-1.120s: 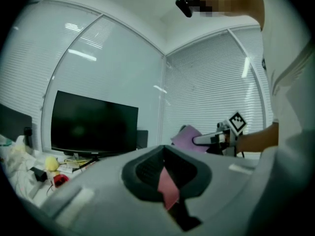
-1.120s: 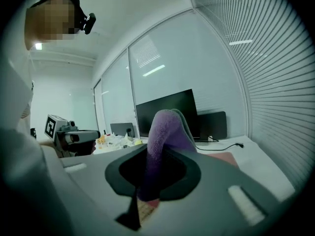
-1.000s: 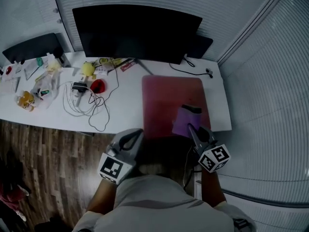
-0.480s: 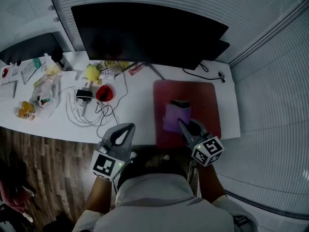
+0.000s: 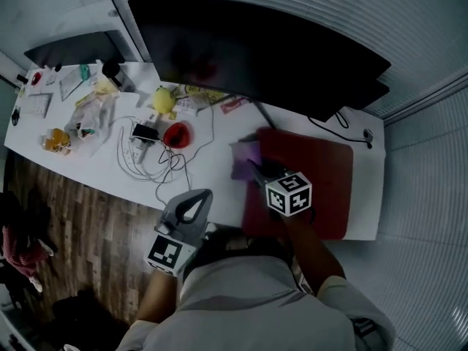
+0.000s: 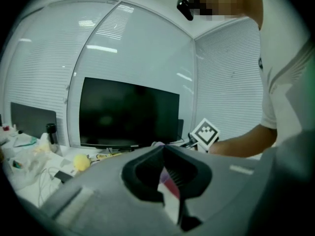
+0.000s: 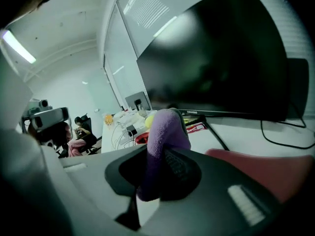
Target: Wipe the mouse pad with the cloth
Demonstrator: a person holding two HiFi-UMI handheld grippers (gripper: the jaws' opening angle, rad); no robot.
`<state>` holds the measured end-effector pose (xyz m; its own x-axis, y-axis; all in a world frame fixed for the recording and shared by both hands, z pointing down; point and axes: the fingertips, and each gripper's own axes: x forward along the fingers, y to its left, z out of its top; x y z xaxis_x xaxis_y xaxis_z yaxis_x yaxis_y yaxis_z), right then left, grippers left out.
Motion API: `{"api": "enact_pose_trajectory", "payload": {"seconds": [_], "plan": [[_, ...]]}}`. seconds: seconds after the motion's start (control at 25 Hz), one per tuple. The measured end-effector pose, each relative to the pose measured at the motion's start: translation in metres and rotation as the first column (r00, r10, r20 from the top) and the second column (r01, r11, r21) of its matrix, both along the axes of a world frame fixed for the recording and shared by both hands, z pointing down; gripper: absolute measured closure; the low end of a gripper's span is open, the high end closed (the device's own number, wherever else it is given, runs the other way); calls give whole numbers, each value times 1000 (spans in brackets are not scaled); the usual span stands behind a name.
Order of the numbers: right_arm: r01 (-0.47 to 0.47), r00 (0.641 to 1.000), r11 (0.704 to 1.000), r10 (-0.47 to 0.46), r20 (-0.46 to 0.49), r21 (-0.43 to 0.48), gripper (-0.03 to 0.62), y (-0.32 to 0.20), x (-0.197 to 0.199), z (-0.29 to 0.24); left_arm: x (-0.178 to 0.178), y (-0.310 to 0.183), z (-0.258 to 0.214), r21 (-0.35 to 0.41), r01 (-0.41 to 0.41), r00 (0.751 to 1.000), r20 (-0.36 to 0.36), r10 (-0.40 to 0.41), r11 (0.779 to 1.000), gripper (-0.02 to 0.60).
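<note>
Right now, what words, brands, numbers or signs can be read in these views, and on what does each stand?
Nothing reads for certain.
Logo on the lower bezel of the monitor: a short word, too blurred to read.
Red packet by the monitor's stand: print too small to read.
Marker cubes: black-and-white square patterns only, no letters.

A wide black flat monitor (image 5: 256, 50) stands on the white tabletop (image 5: 208, 185) just beyond the fingers (image 5: 262, 175) of the right gripper (image 5: 254, 168). Left of them lie a small red rounded object (image 5: 175, 134), a yellow ball (image 5: 164, 101) and tangled thin white cables (image 5: 139, 163). Brown wooden plank floor (image 5: 73, 210) shows left of the left gripper (image 5: 205, 193).
</note>
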<state>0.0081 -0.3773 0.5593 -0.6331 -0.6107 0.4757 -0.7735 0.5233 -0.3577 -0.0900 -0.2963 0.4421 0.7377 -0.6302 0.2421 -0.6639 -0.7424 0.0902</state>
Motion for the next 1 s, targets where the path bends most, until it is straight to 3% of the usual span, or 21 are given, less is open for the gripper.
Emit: {"api": "enact_pose_trajectory", "payload": {"seconds": [0.12,0.24,0.36,0.52,0.84,1.0], "plan": [[46,999,998,-47,-5,-39,549,-27,-5,25,13,-3,1,-9,58,998,26,-58,998,580],[64,995,993,-71,-68,-100,549,-48,3,67,32,-4,7,-21,99,994,39,-99,995,578],[54,988,985,-76,-133,-161,549,-59,28,105,54,-4,12,-30,126,991,47,-124,992,579],[26,987,977,-58,-148,-214,549,-57,68,130,84,-6,18,-31,139,989,47,-137,990,579],[-124,971,968,73,-227,-217,549,-47,187,150,158,-6,20,-25,66,998,23,-65,998,578],[-278,931,938,209,-299,-209,549,-25,273,151,189,0,21,-19,2,1000,18,-2,1000,579]]}}
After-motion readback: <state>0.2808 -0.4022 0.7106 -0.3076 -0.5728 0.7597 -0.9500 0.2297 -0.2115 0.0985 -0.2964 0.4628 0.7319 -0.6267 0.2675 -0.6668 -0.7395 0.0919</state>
